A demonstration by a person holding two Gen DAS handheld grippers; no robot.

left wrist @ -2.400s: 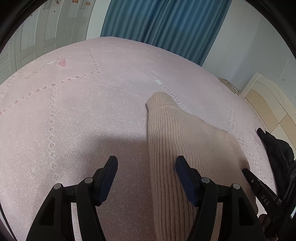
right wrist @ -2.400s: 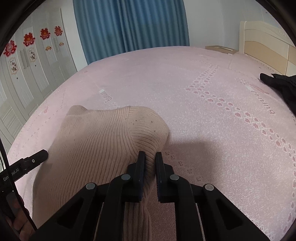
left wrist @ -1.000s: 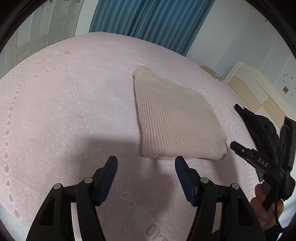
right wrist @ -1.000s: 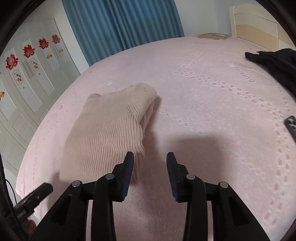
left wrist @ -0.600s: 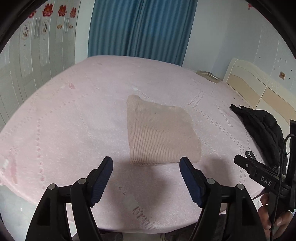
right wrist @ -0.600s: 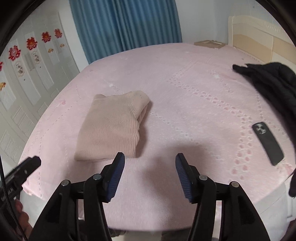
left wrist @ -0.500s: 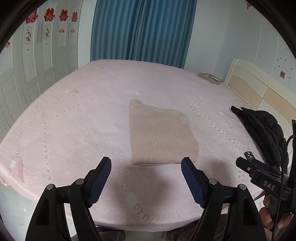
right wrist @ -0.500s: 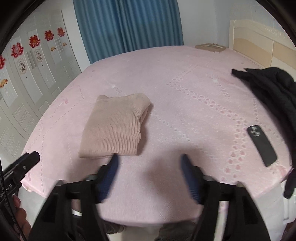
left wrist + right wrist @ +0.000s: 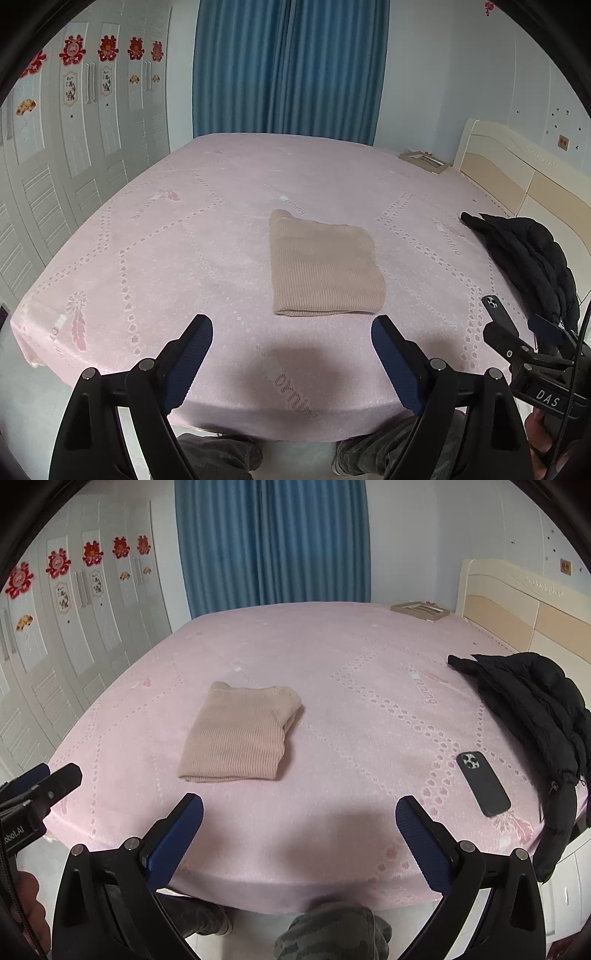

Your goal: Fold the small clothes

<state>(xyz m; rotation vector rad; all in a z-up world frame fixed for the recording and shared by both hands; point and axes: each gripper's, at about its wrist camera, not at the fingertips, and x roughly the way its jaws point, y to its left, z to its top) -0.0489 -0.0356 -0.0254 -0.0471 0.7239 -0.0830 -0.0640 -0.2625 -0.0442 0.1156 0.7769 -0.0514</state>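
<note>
Seen from both wrist cams: wide pink bedspread w/ punched dot patterns (image 9: 155, 236), viewed from beyond the near edge of the bed. Folded beige ribbed-knit sweater (image 9: 325, 266) lying flat near the middle of the spread, a neat squarish bundle, thick fold edge facing the cams, nothing touching it.

Left gripper (image 9: 291, 336), black frame w/ blue pads: jaws spread wide, nothing between them, only bedspread behind. Just been opening further. Right gripper (image 9: 299, 814), same build: jaws at widest, empty, also just been opening (a second ago almost pinched beside the sweater's near corner, now well clear of it).

Changed since the earlier views: both grippers pulled back and up from the sweater; 2.4 s back, right pads clamped on knit, left jaws straddling the fabric. Now whole bundle visible, well apart from both tools, and the bed's near edge plus camo-patterned trouser legs (image 9: 332, 930) in view below.

Off to the right, not part of the job: crumpled black puffer jacket (image 9: 535, 716), dark smartphone lying camera-side up (image 9: 484, 782) just beside it.

Judgement: fold on this item looks finished, released and left in place. Likely next: fetch another small garment, or end of run (no other small garment seen on the bed).
</note>
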